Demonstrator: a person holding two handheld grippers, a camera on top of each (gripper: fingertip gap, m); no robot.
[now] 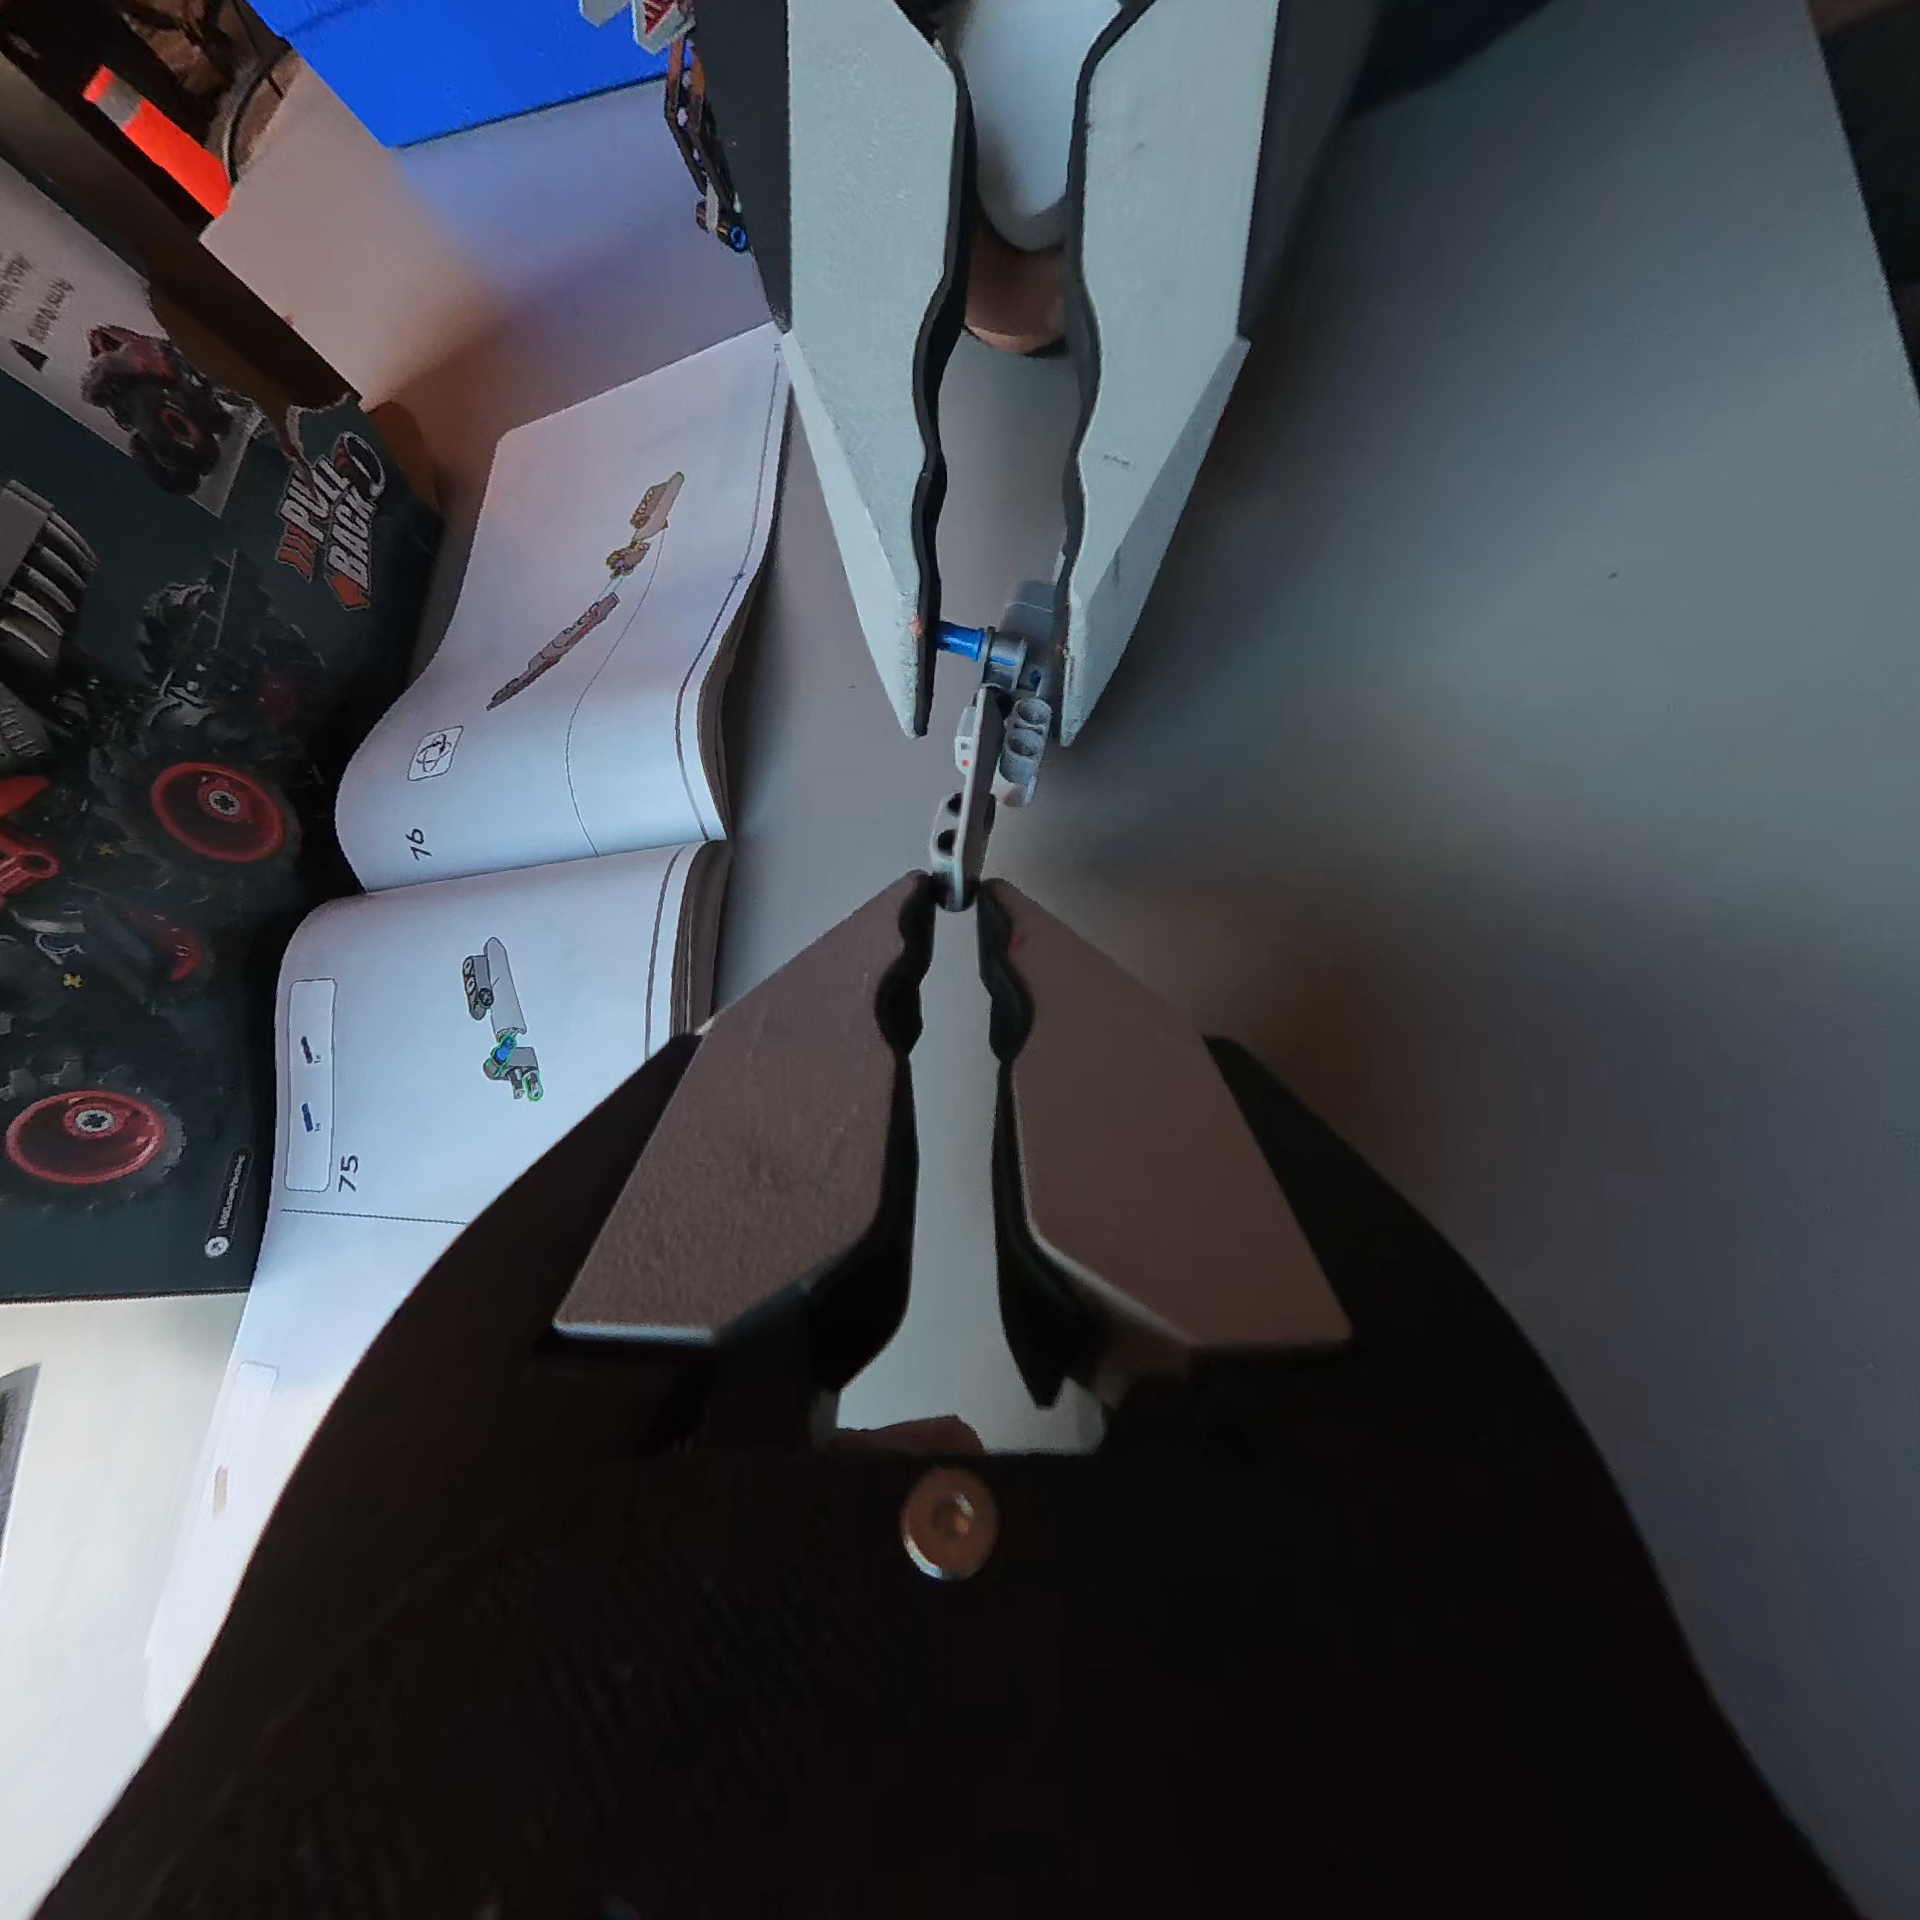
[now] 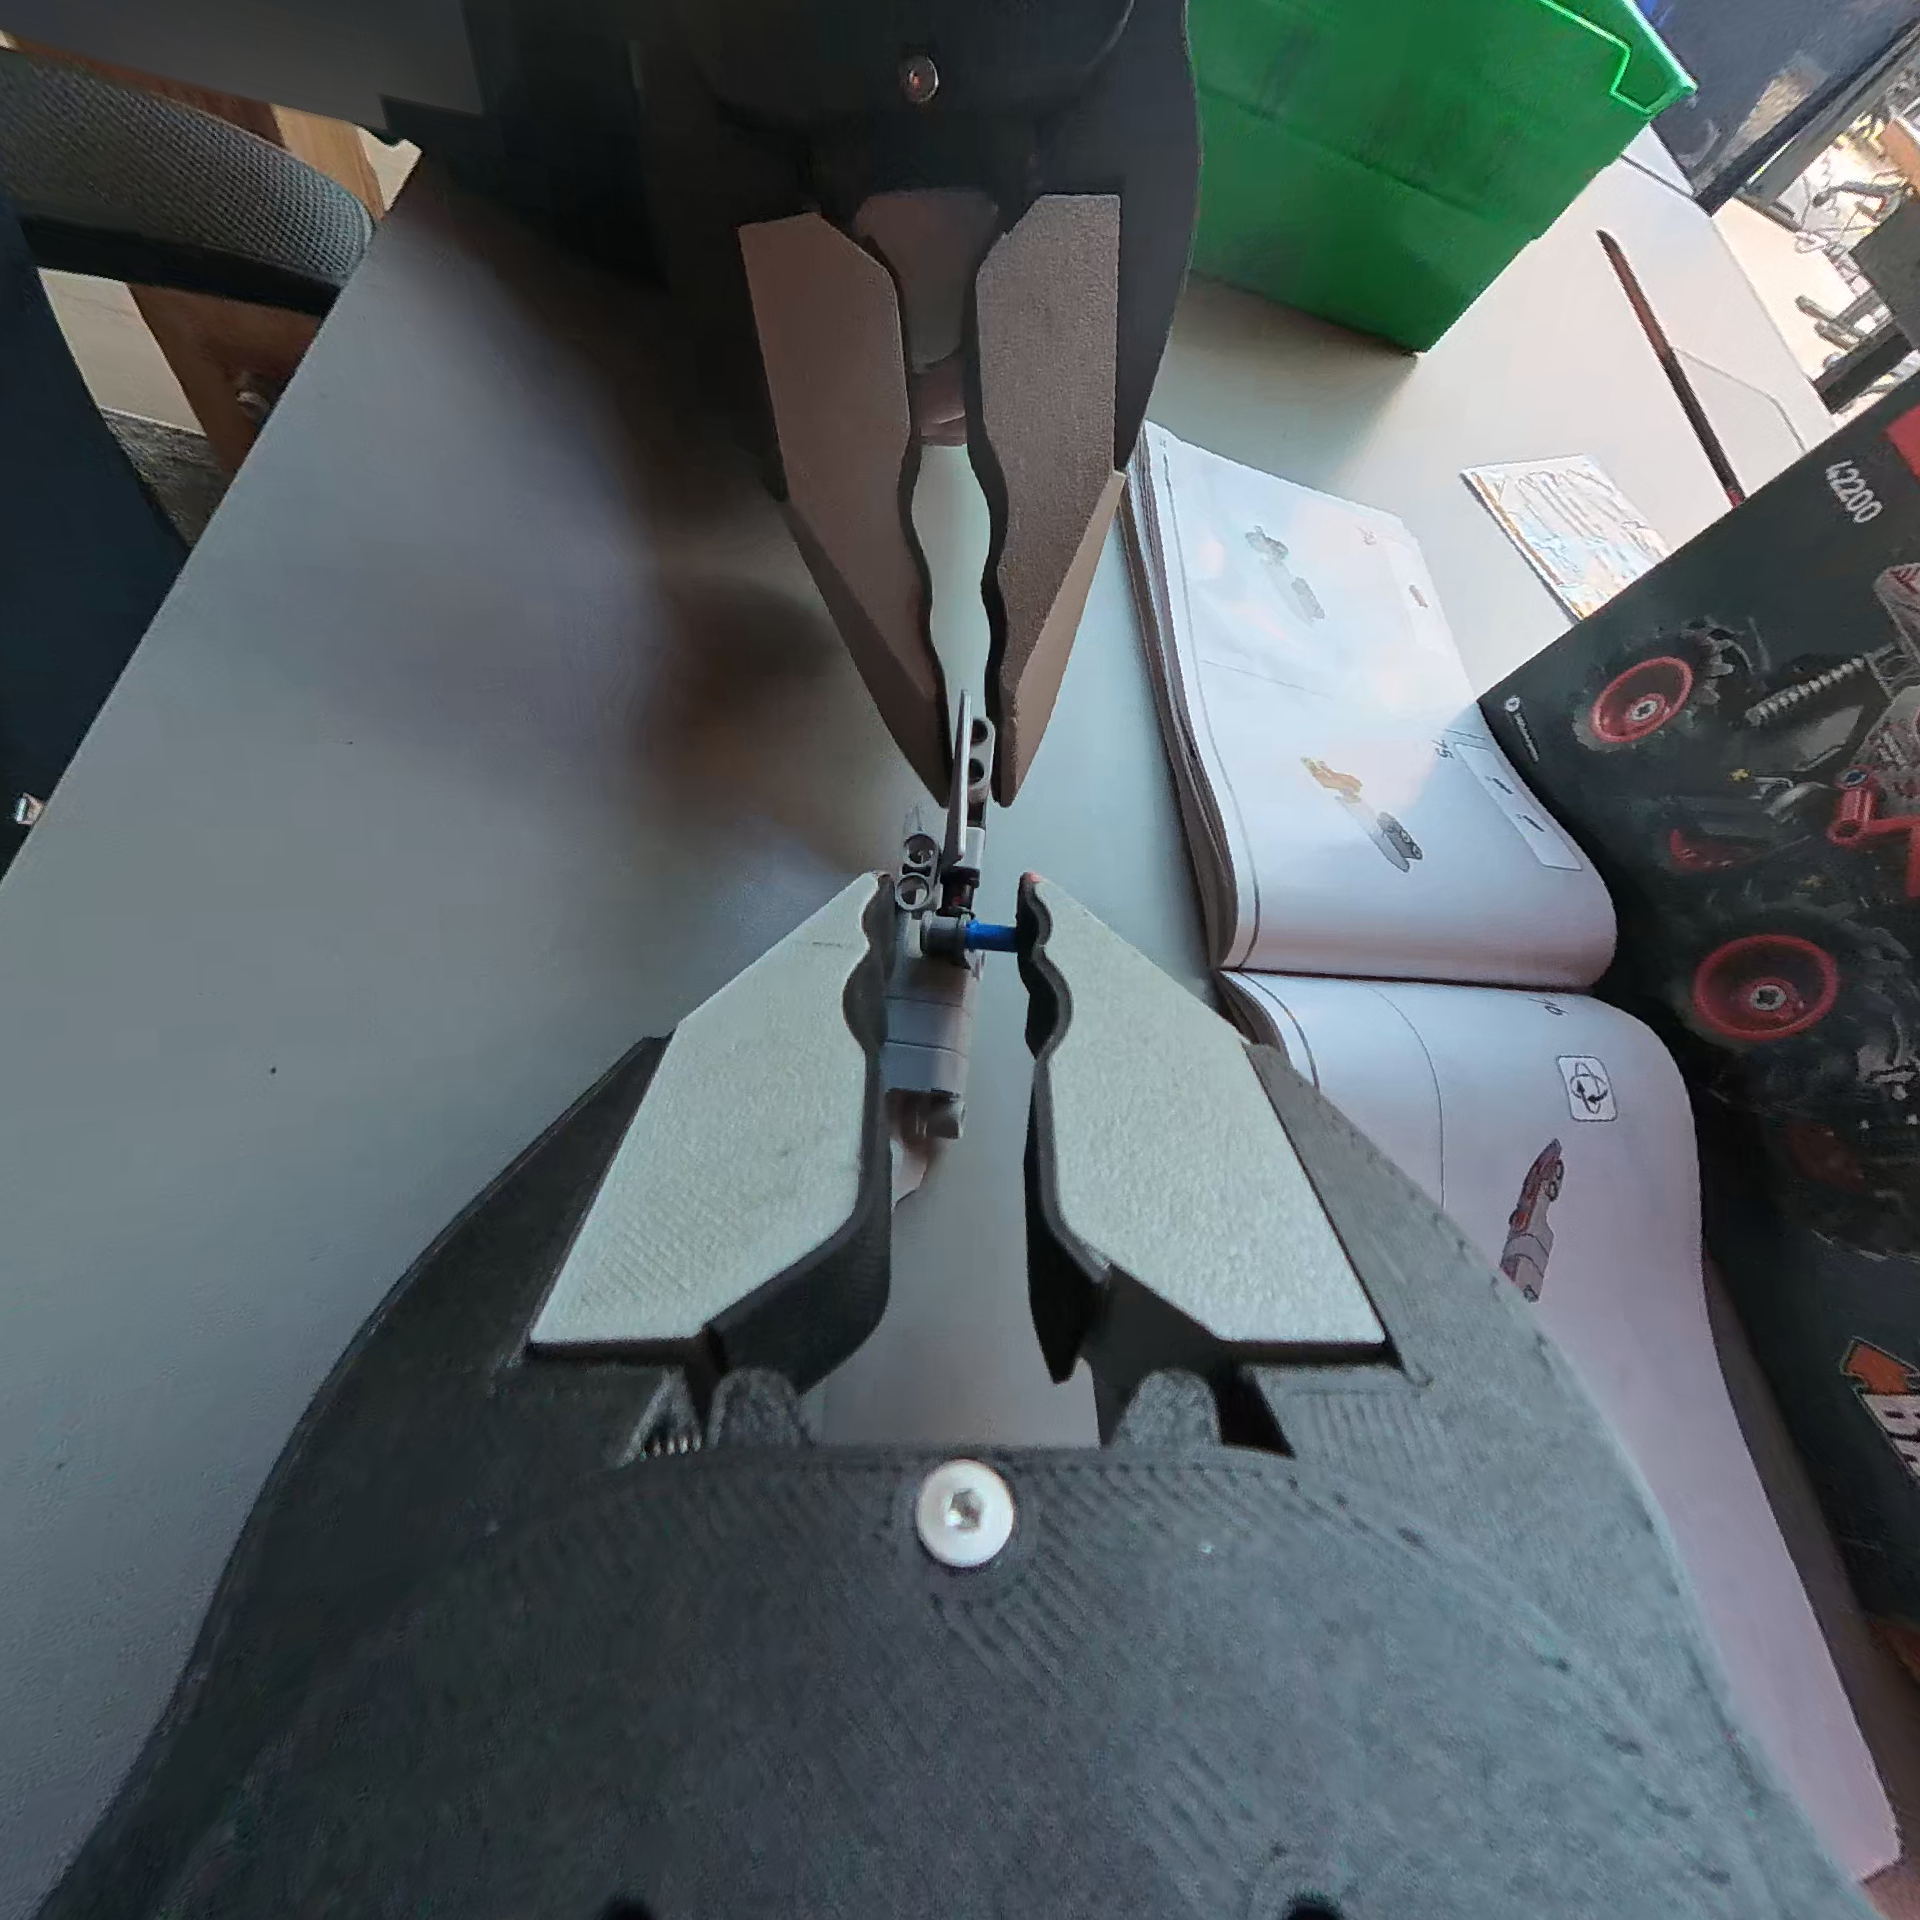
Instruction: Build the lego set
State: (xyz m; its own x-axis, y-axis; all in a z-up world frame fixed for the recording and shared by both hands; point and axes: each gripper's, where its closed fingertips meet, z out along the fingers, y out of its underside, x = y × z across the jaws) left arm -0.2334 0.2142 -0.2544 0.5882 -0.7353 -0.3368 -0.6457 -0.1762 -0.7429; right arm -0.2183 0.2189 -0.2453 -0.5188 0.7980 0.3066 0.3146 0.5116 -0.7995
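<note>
A small grey lego assembly [image 1: 977,769] is held in the air between both grippers above the grey table [image 1: 1455,831]. My left gripper [image 1: 951,896], with brown fingers, is shut on the lower end of its thin grey beam [image 2: 975,753]. My right gripper [image 2: 958,920], with grey pads, comes in from the opposite side. It is closed across a blue pin [image 2: 985,932] and the grey connector [image 2: 940,935] that the pin enters. One pad touches the pin's end, the other the connector. More grey pieces [image 2: 925,1049] hang between the right fingers.
An open instruction booklet [image 1: 582,644] lies beside the grippers; it also shows in the right wrist view [image 2: 1382,831]. The dark lego box [image 2: 1766,935] lies beyond it. A green bin [image 2: 1403,156] stands at the back. A part-built model [image 1: 707,135] and a blue object [image 1: 468,62] sit further off.
</note>
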